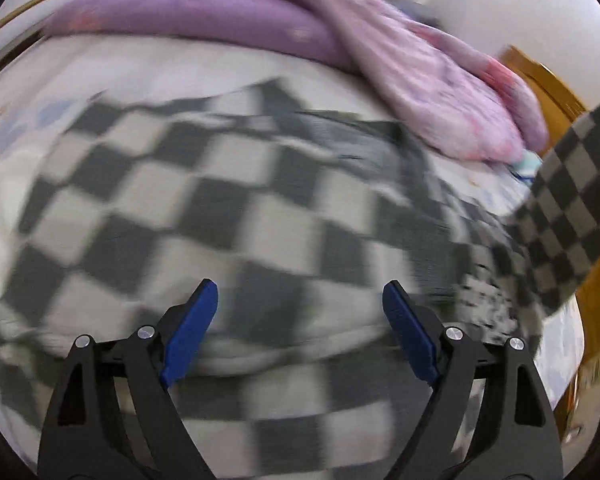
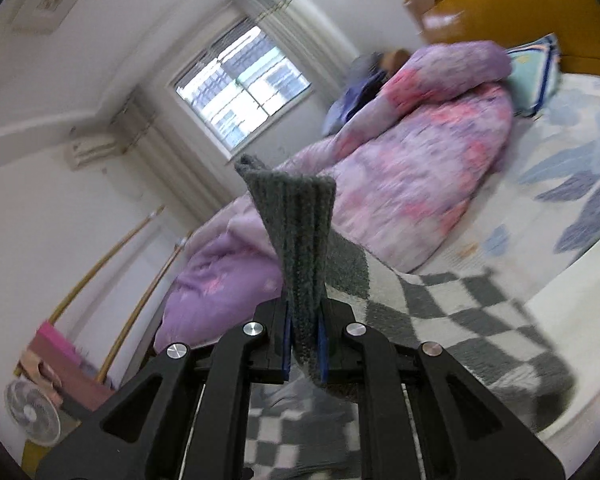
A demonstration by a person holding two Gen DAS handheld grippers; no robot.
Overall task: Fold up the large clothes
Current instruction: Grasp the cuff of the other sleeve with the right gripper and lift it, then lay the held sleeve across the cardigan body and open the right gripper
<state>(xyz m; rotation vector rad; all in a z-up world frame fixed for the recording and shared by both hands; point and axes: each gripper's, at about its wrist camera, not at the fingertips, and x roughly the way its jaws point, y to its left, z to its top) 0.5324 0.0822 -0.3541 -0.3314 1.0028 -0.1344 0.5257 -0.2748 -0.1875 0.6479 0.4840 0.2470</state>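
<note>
A large grey-and-white checkered sweater (image 1: 228,216) lies spread on the bed. My left gripper (image 1: 300,300) is open and empty just above its near part. One checkered sleeve (image 1: 572,224) hangs lifted at the right of the left wrist view. My right gripper (image 2: 305,320) is shut on the grey ribbed cuff (image 2: 296,232) of that sleeve and holds it up above the bed; the rest of the sweater (image 2: 460,320) trails below it.
A purple and pink quilt (image 1: 340,40) is heaped along the far side of the bed, also in the right wrist view (image 2: 420,152). A light floral sheet (image 2: 572,168) covers the mattress. A yellow wooden headboard (image 2: 520,4), a window (image 2: 240,84) and a floor fan (image 2: 32,412) surround the bed.
</note>
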